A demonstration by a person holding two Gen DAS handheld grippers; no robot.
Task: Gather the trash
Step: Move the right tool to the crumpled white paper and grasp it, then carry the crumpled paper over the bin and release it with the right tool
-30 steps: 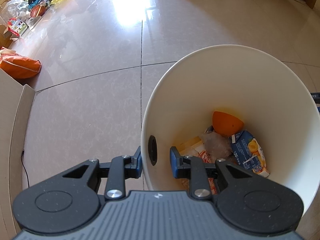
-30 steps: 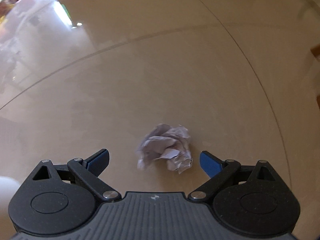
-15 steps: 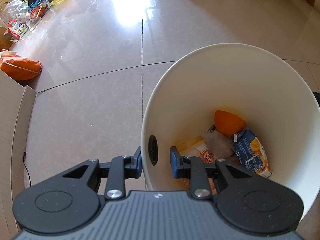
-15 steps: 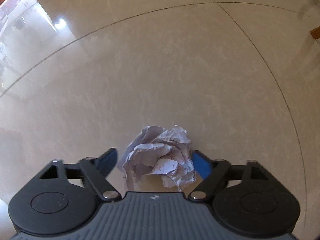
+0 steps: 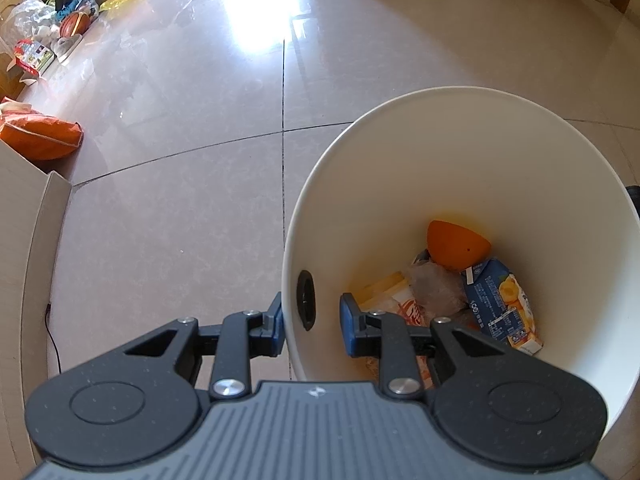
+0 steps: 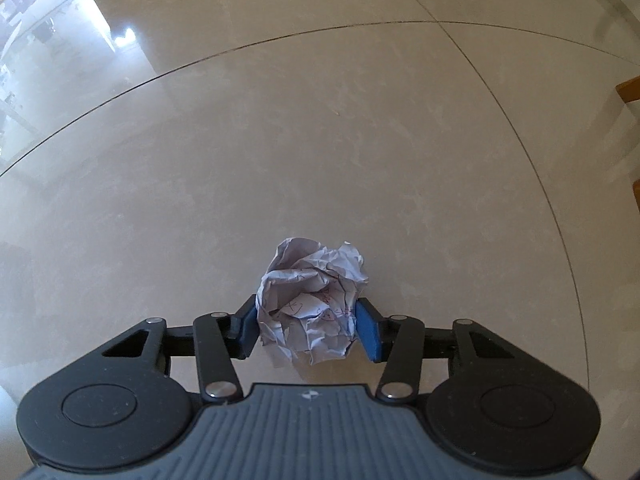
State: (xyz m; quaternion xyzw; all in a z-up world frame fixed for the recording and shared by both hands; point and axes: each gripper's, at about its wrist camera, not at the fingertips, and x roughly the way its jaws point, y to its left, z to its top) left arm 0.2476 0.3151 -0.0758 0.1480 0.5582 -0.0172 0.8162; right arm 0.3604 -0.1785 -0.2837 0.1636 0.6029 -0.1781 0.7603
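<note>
In the left wrist view, we see our left tool (image 5: 311, 322) at the lower centre of the frame, clamped on the wall of the white bin (image 5: 460, 160), one pad outside and one inside beside a dark handle hole (image 5: 306, 300). The bin fills the right half of the frame. At its bottom lie an orange peel (image 5: 456, 244), a blue juice carton (image 5: 502, 304) and some wrappers (image 5: 404, 302). An orange bag (image 5: 38, 138) sits at the left edge on the tiled floor (image 5: 180, 160).

In the right wrist view, our right tool (image 6: 306, 328) has just been closing around the crumpled paper ball (image 6: 312, 300), low in the centre of the frame on the floor (image 6: 320, 140). Both blue pads touch its sides.
</note>
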